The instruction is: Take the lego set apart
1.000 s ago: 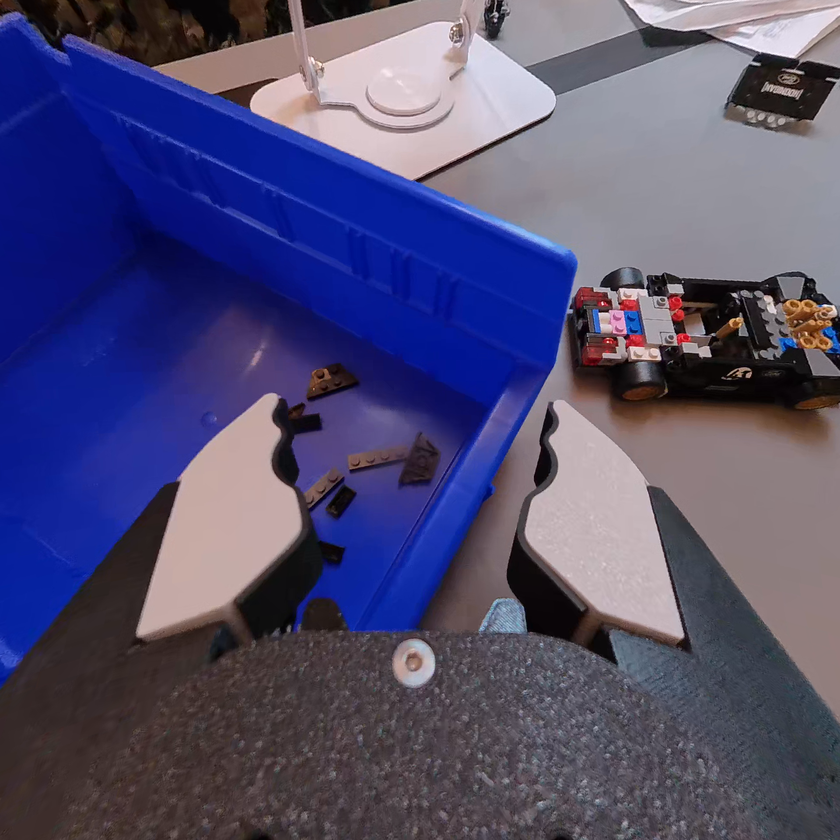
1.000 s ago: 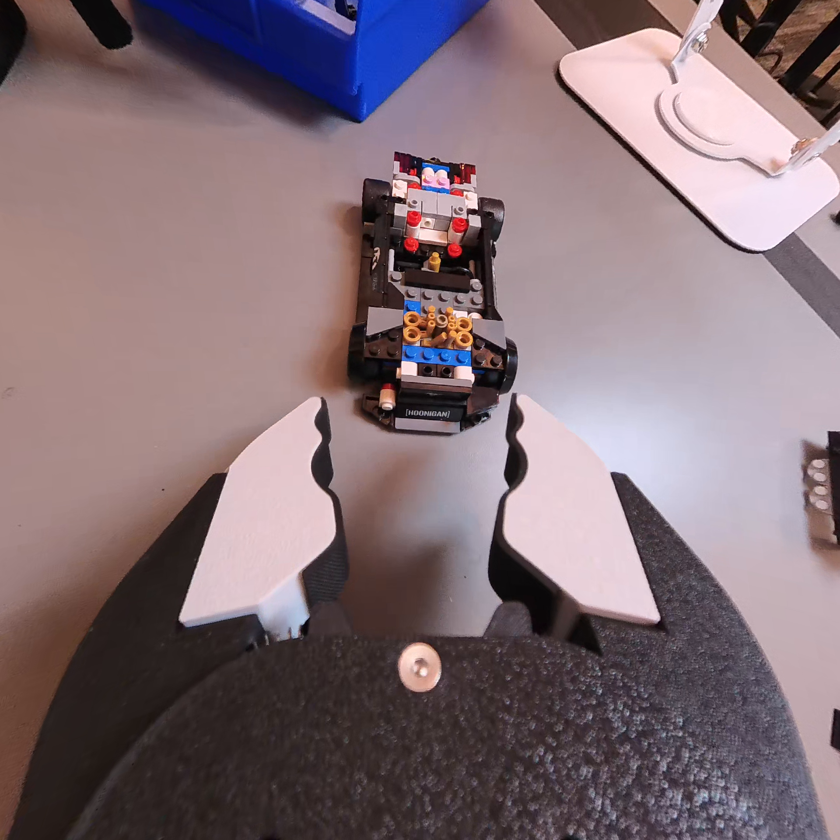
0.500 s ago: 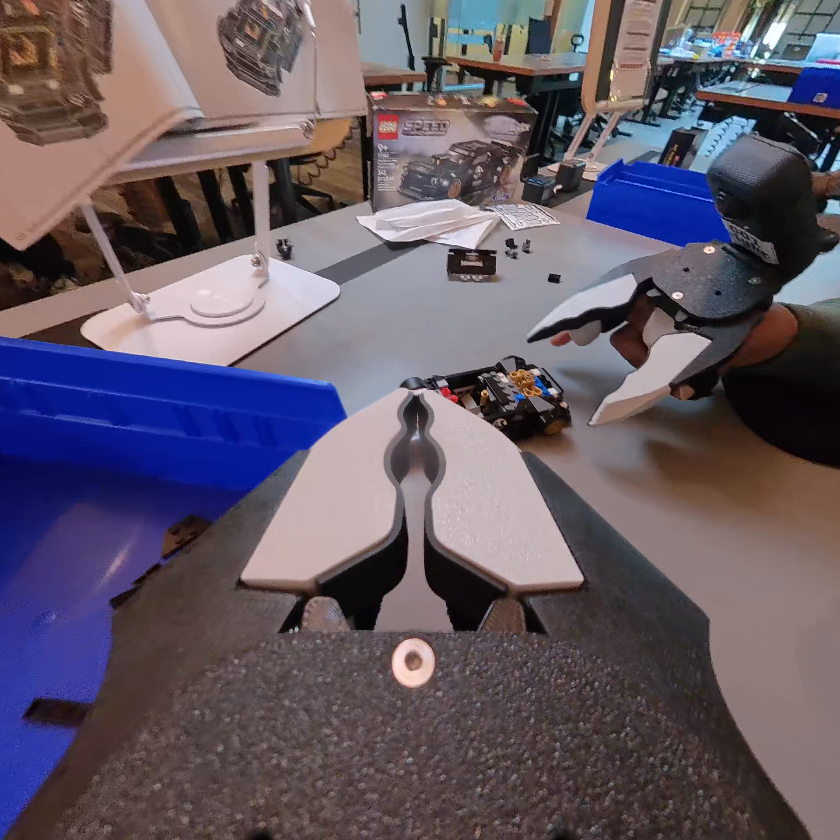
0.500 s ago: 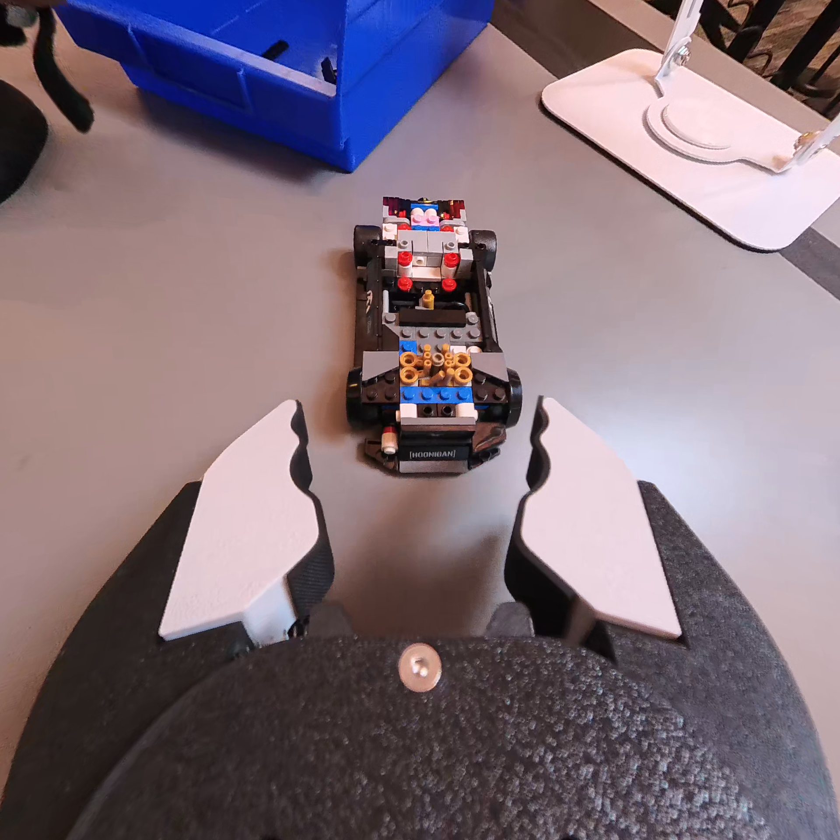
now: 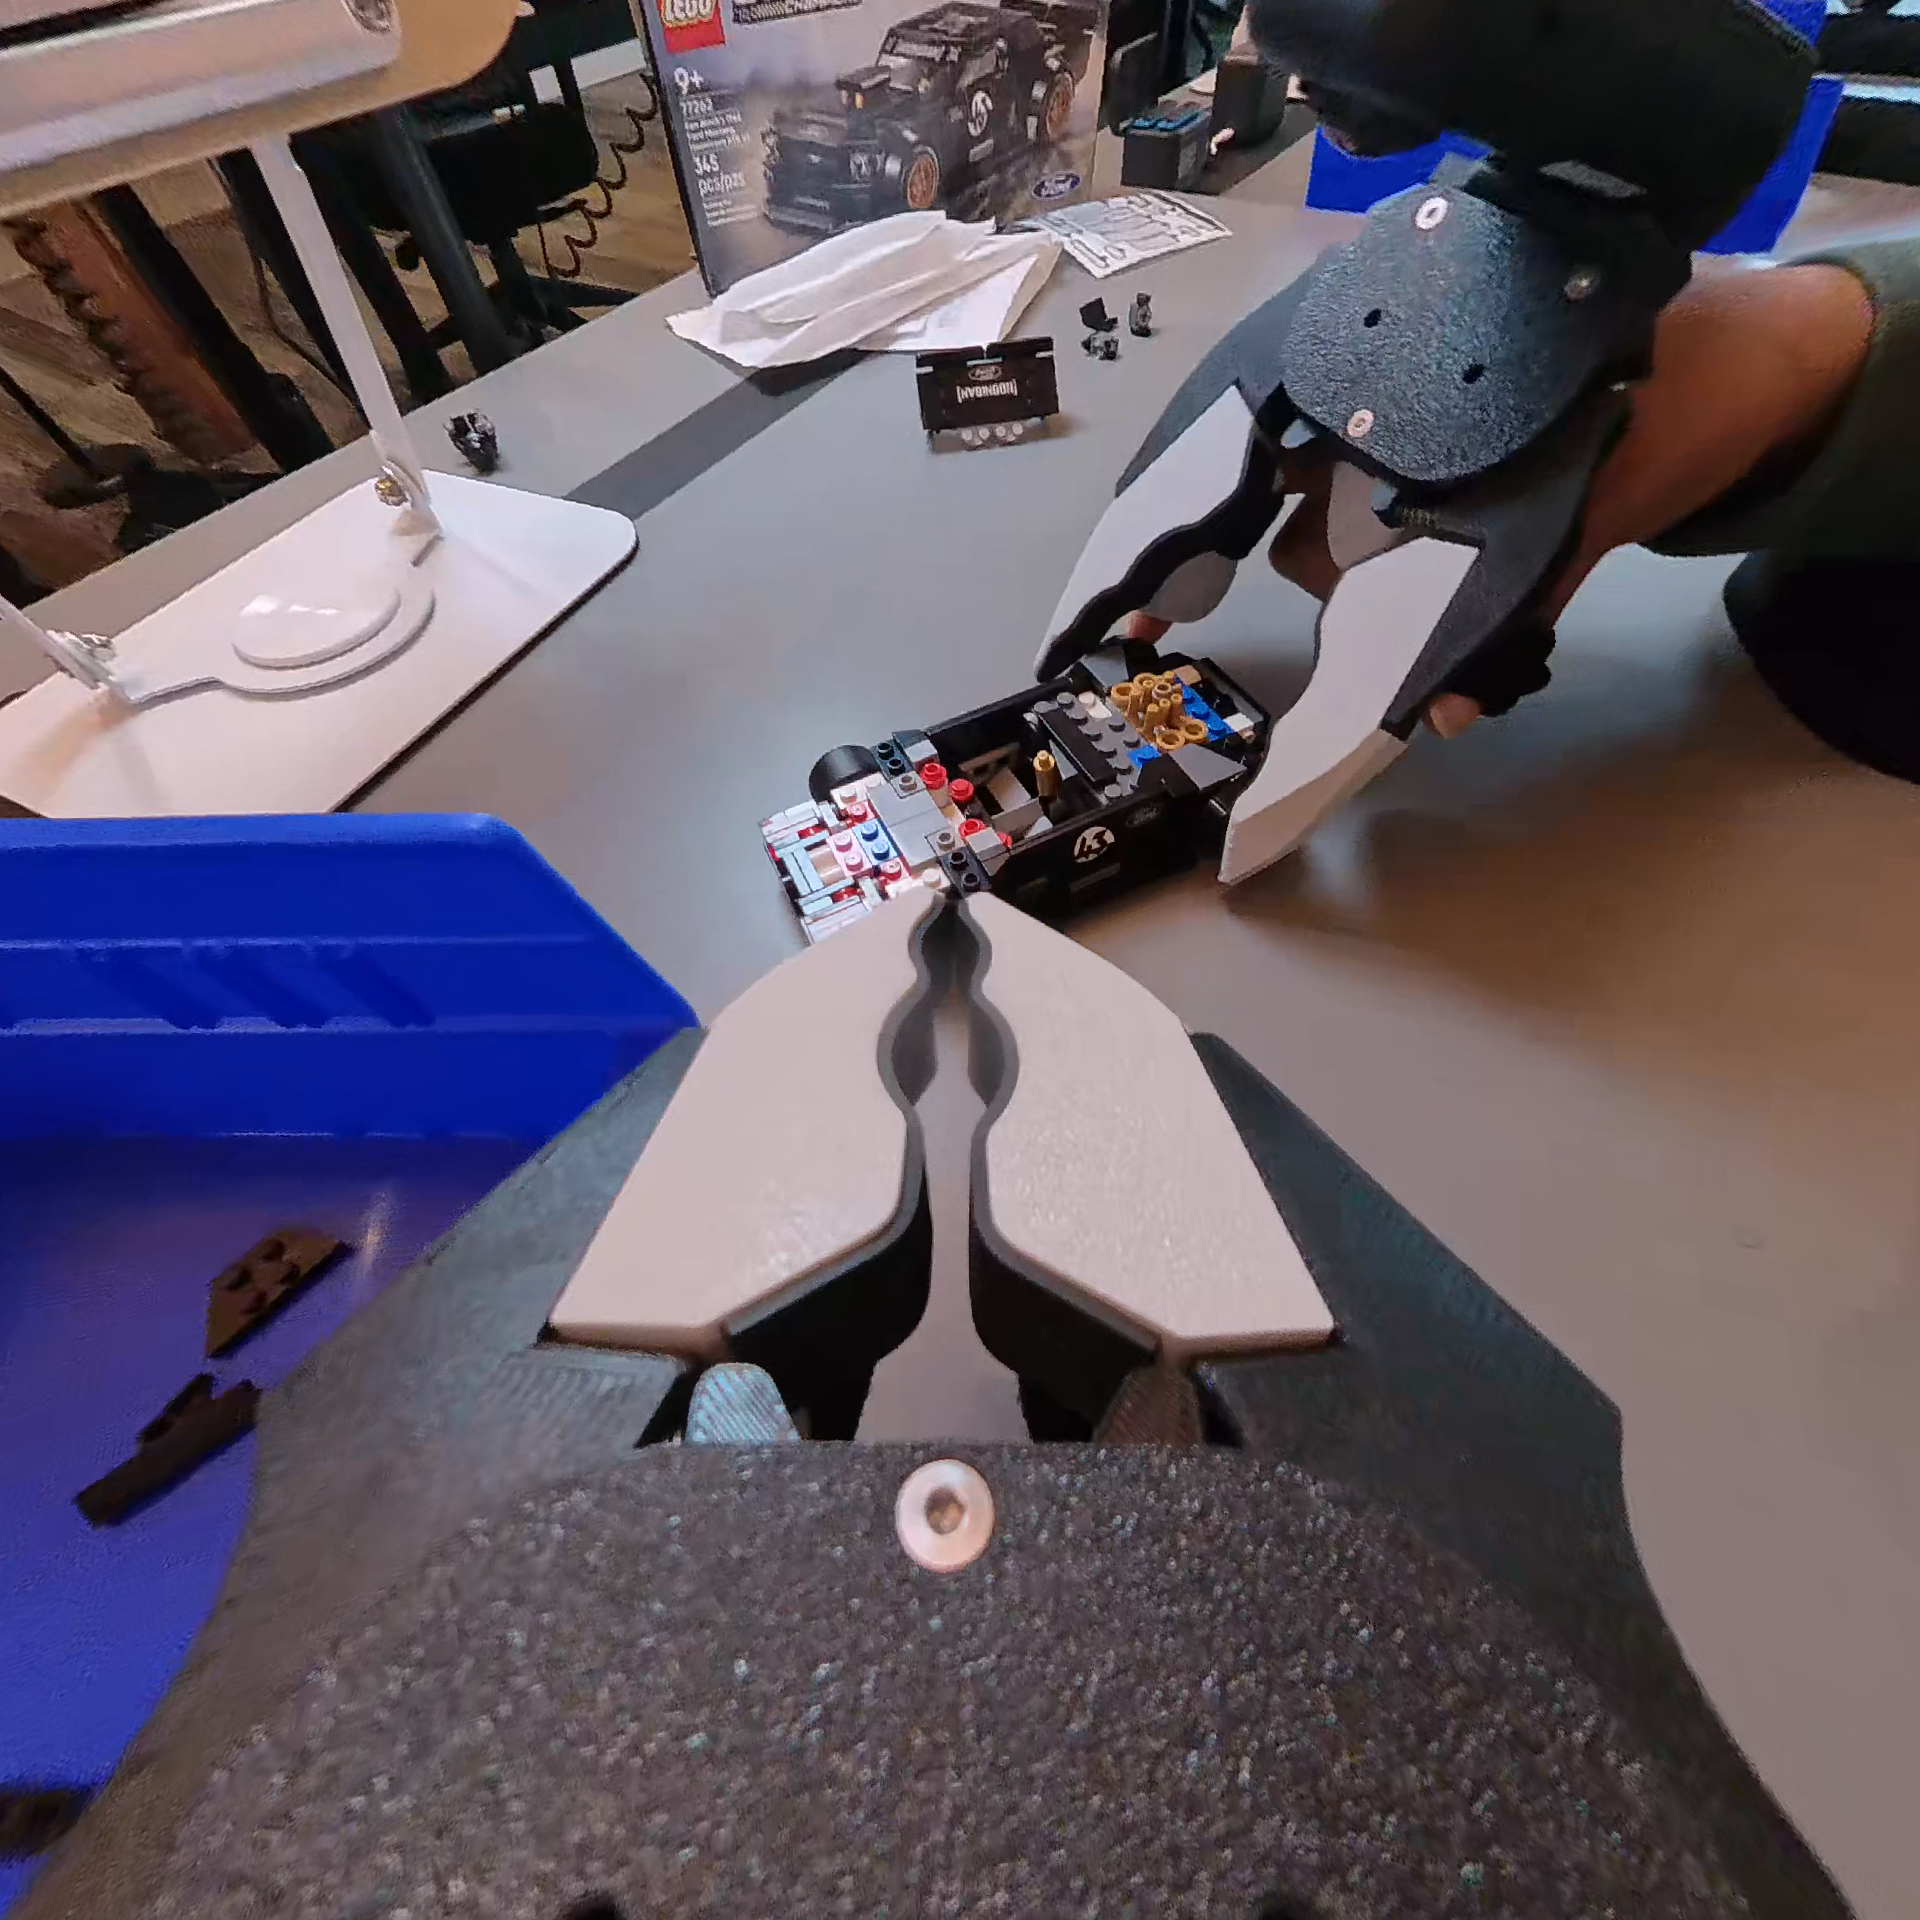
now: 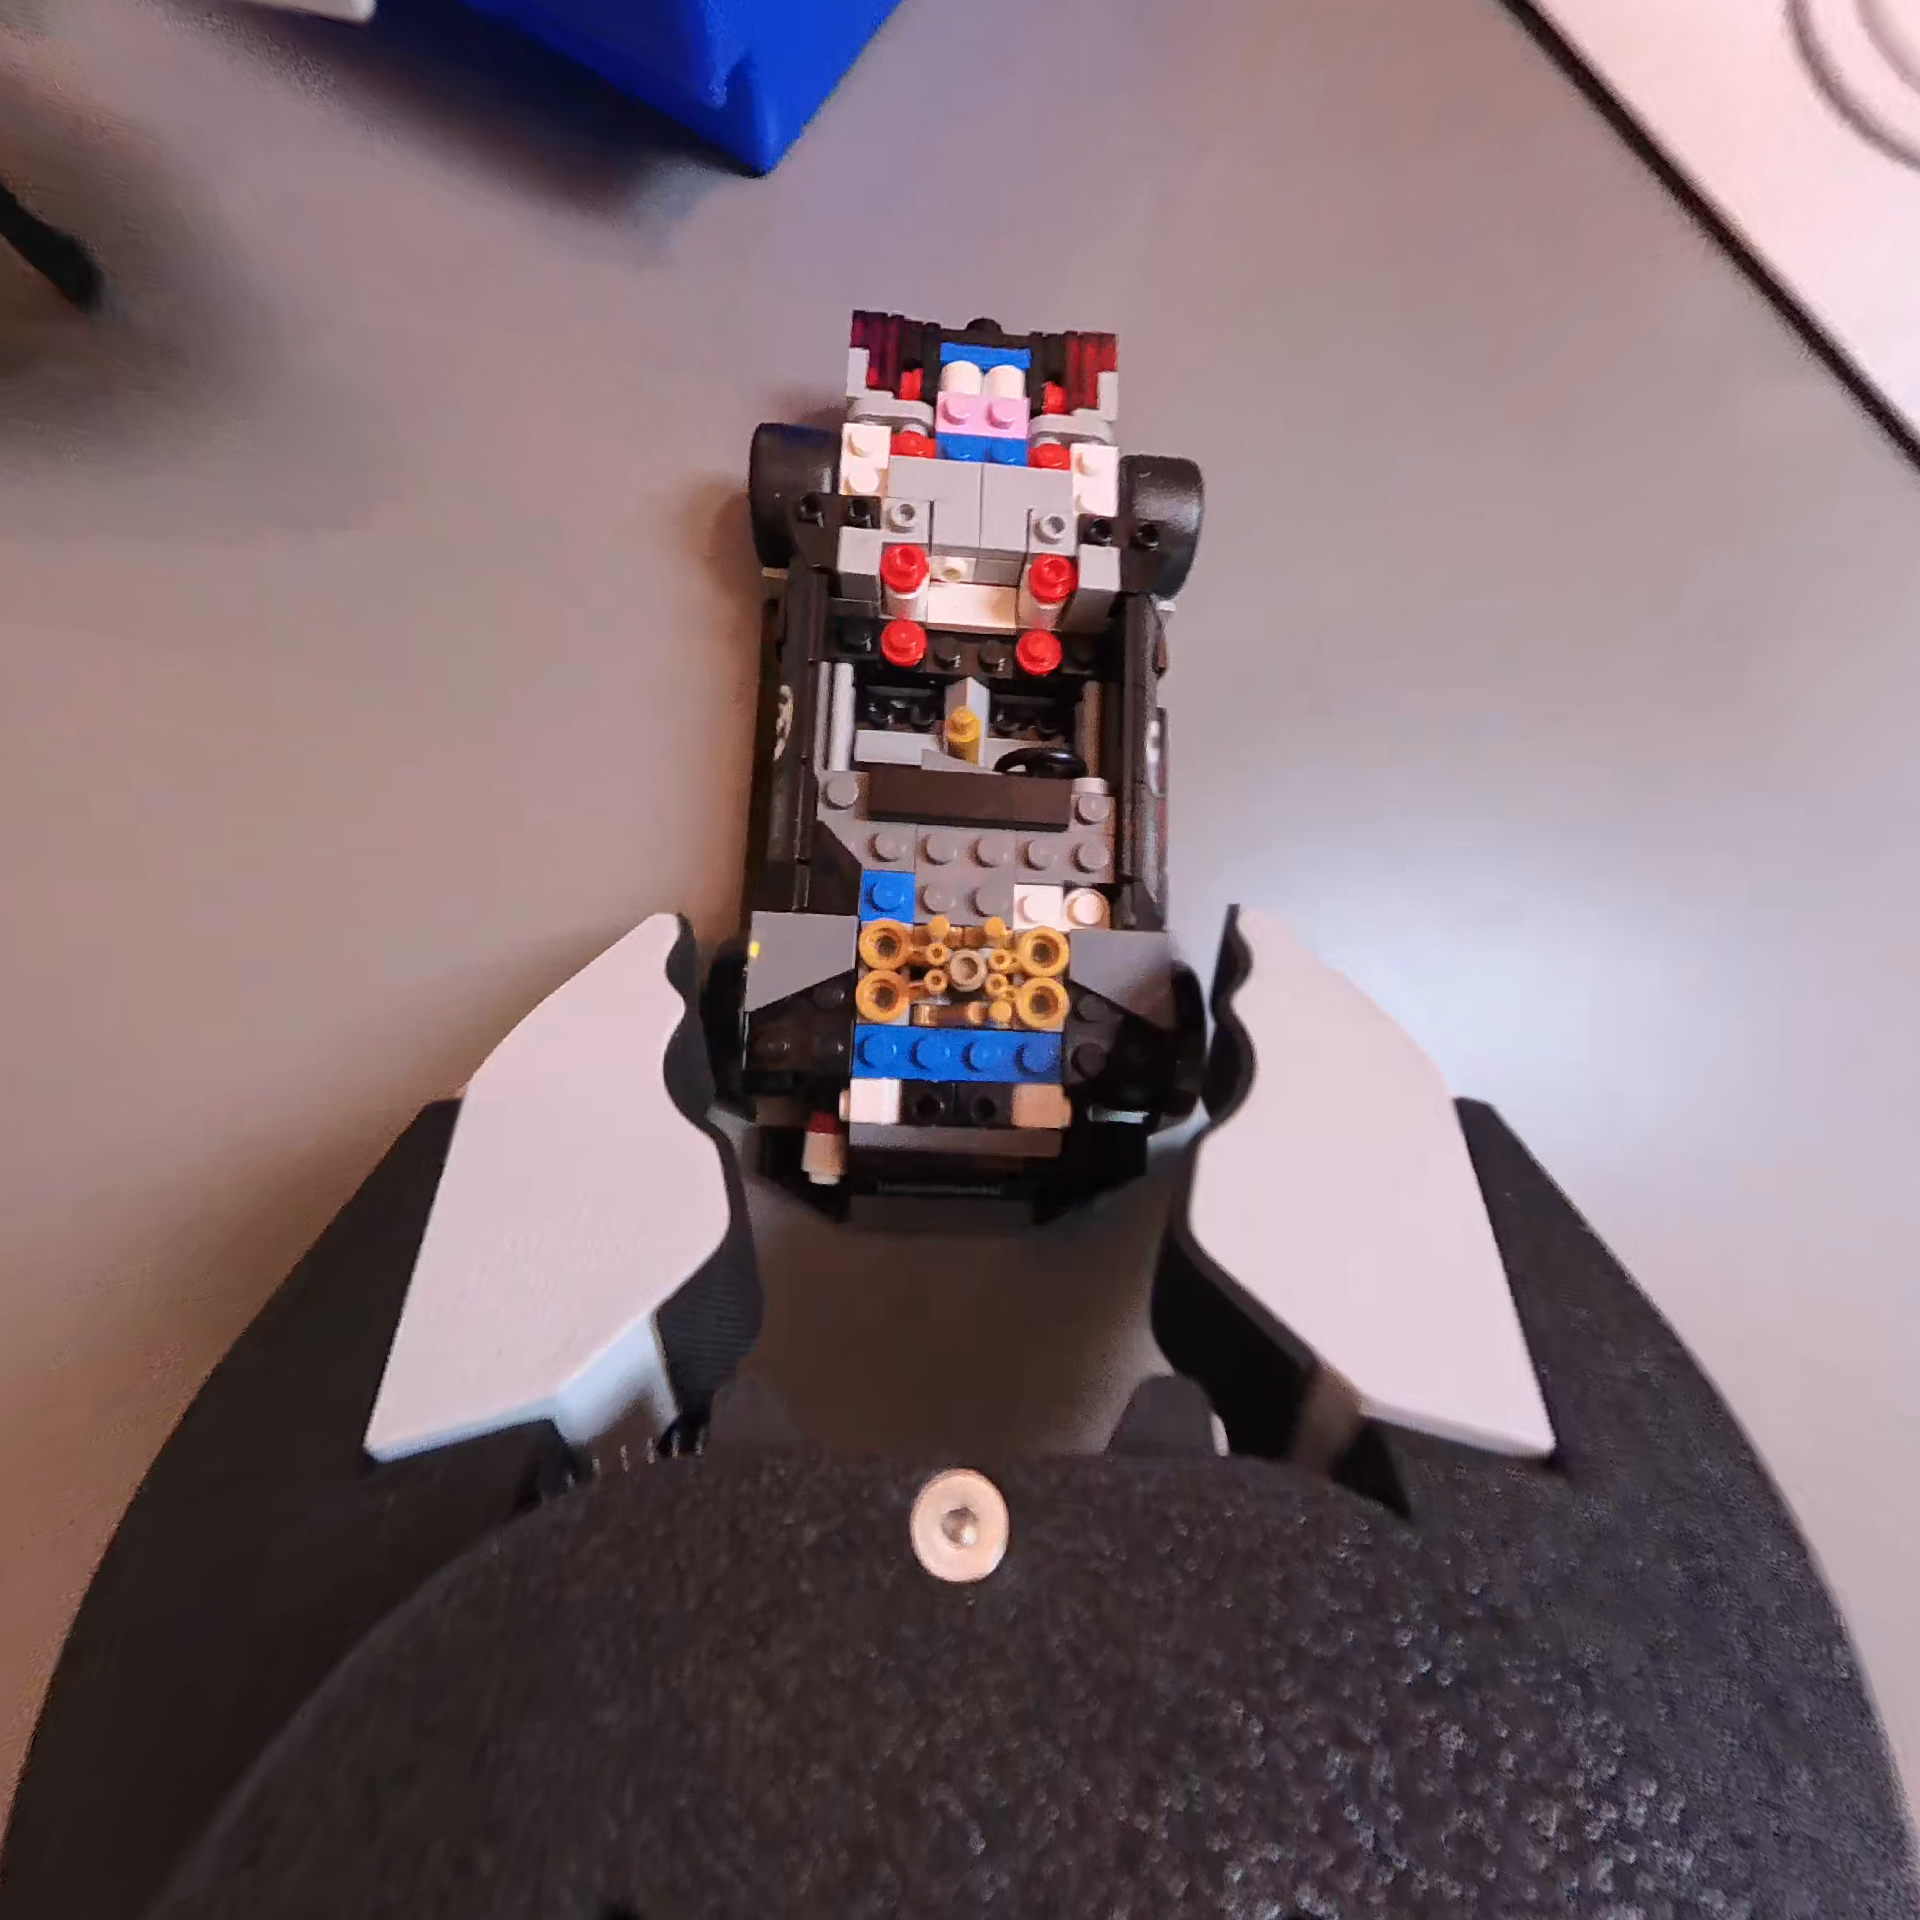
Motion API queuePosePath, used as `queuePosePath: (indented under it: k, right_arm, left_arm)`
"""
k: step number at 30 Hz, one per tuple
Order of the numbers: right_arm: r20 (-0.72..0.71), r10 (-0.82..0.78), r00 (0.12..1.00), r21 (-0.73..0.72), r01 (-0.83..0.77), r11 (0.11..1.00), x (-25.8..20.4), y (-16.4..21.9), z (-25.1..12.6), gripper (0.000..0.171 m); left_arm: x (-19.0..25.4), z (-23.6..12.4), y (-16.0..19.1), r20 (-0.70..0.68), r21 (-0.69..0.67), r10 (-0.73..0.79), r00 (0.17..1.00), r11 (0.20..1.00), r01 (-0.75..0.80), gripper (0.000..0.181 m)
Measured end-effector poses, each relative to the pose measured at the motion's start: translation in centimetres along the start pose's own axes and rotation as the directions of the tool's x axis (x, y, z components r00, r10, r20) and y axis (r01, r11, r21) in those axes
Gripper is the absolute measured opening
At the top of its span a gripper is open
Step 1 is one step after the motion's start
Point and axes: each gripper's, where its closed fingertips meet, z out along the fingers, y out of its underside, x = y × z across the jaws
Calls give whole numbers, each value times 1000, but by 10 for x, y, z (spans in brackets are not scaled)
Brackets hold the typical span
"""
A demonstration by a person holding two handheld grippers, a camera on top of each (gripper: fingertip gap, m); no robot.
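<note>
The lego car [image 6: 961,790] is sitting on the grey table [image 6: 1507,727], its near end now lying between the right gripper's [image 6: 956,1023] spread jaws, likely for bracing; the left gripper [image 5: 948,906], now closed and empty, is nosing toward its far end beside the blue bin [image 5: 312,987]

Under me spreads a smooth grey surface [image 5: 1455,1091] crossed by a darker band [image 5: 686,447]. Past its far edge I see dark chair and table legs [image 5: 239,343] on a brownish patterned floor [image 5: 62,457]. Soft light glints off the grey.

Left tool [image 5: 951,914] closed, right tool [image 6: 956,1039] spread
</note>
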Motion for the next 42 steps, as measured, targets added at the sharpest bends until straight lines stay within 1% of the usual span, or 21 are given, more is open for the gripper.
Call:
queuePosePath:
  k: [4, 10, 12, 16, 23, 25, 27, 29, 31, 33, 34, 35, 37, 38, 40, 42]
  right_arm:
    - [18, -8, 1000, -6, 8, 1000, -1, 2, -1, 92]
    - [24, -5, 1000, -24, 6, 1000, -12, 15, -15, 92]
    - [34, -2, 999, -19, 2, 1000, -19, 19, -22, 86]
    - [51, 4, 999, -21, -3, 1000, -29, 28, -31, 85]
    - [121, -61, 991, 37, 57, 998, -46, 41, -50, 85]
    - [141, -96, 985, 40, 91, 995, -52, 46, -52, 85]
    - [148, -127, 981, 53, 120, 991, -55, 48, -52, 85]
    - [152, -125, 980, 71, 115, 991, -55, 47, -52, 85]
    - [130, -129, 983, 98, 117, 988, -52, 42, -56, 85]
    - [77, -138, 987, 136, 127, 983, -47, 34, -67, 85]
    - [50, -142, 989, 161, 133, 978, -46, 29, -74, 82]
    - [28, -154, 988, 183, 146, 972, -47, 26, -81, 73]
    - [-7, -206, 978, 200, 203, 958, -54, 25, -90, 51]
    - [-22, -230, 973, 183, 230, 956, -59, 28, -90, 44]
    - [-37, -260, 965, 129, 263, 956, -67, 36, -84, 40]
    - [-34, -269, 963, 88, 271, 959, -75, 42, -76, 37]
  left_arm:
    - [3, 5, 8, -14, -18, -3, 1000, 1000, 3, 0]
    - [9, 10, 17, -32, -45, 6, 999, 999, -7, 0]
    - [12, 12, 19, -41, -52, 9, 999, 999, -11, 0]
    - [19, 16, 22, -62, -63, 24, 998, 998, -27, 0]
    - [32, 22, 24, -95, -71, 71, 993, 994, -78, 2]
    - [41, 26, 22, -125, -58, 97, 987, 993, -105, 8]
    - [51, 30, 15, -156, -36, 128, 979, 990, -136, 20]
    - [65, 33, 7, -207, -13, 165, 964, 985, -171, 34]
    - [75, 40, 4, -252, -26, 200, 947, 977, -213, 48]
    - [80, 46, 6, -290, -56, 249, 924, 959, -276, 61]
    - [82, 50, 7, -311, -73, 268, 912, 950, -304, 68]
    - [84, 53, 9, -335, -93, 286, 898, 938, -333, 76]
    - [87, 63, 13, -376, -127, 346, 860, 900, -417, 88]
    - [88, 67, 13, -393, -134, 387, 834, 873, -468, 91]
    - [95, 77, 15, -442, -145, 448, 777, 820, -554, 97]
    - [101, 86, 16, -494, -146, 479, 726, 777, -613, 98]
